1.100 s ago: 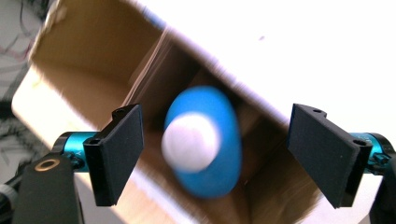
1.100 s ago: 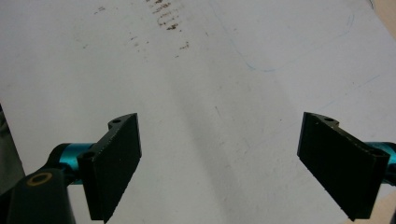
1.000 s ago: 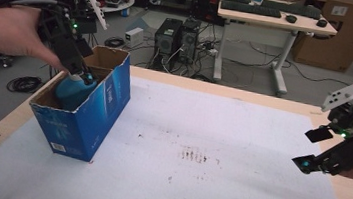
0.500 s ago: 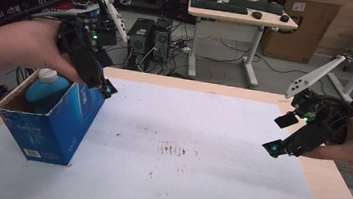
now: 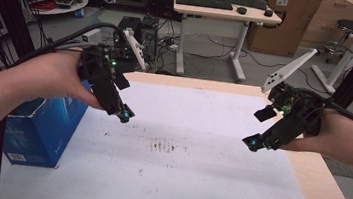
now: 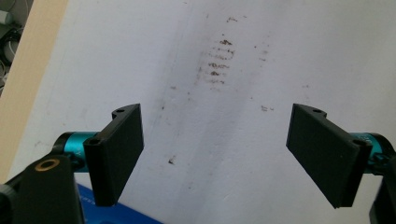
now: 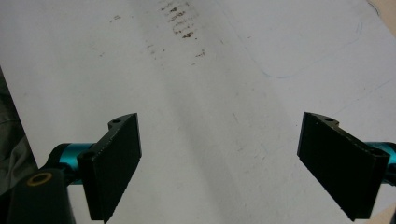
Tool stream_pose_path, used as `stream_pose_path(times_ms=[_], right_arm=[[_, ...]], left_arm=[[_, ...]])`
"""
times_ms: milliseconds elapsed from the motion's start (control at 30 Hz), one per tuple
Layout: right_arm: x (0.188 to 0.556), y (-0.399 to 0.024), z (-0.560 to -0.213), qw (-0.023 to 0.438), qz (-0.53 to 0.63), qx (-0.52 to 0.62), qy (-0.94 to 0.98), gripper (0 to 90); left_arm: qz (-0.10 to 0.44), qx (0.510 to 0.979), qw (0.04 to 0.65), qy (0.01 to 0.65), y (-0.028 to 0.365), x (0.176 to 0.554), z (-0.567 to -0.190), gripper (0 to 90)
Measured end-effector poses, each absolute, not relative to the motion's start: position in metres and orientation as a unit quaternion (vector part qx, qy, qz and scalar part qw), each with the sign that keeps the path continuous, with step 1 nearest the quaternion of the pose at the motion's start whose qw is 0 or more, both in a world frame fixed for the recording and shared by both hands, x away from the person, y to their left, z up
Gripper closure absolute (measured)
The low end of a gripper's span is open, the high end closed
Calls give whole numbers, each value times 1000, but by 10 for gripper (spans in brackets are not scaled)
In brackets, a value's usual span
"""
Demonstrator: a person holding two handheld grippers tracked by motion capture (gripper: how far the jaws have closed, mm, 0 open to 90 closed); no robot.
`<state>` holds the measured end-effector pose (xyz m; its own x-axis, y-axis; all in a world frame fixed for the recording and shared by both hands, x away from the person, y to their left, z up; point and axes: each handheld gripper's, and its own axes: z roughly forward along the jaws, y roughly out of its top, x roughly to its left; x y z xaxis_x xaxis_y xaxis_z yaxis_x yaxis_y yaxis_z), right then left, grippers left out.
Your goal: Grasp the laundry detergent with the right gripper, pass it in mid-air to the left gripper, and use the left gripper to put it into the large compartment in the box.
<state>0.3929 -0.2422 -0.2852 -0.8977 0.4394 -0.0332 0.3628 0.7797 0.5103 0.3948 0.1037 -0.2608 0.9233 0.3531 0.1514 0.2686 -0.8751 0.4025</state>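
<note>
**Both grippers empty above the white sheet, box at the left edge**

I see my left gripper (image 5: 123, 115) hanging over the white table cover (image 5: 195, 182), just right of the blue cardboard box (image 5: 42, 129), with its tips angled down toward the sheet. In the left gripper view its jaws stand wide apart with nothing between them, and a blue corner of the box shows at the bottom edge. Ahead of them lies a patch of dark smudges (image 6: 217, 63) on the cover.

My right gripper (image 5: 255, 142) hovers over the right side of the sheet, well apart from the left one, pointing in toward the middle. Its jaws are also spread wide and hold nothing.

The box stands on the table at its left edge, partly hidden behind my left hand (image 5: 53, 78). I cannot tell what is inside it.
</note>
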Motion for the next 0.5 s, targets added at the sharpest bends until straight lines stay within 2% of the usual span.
stream_pose_path(times_ms=[500], right_arm=[[393, -243, -285, 74, 253, 214, 941, 129]], left_arm=[[95, 964, 198, 149, 93, 391, -273, 191]])
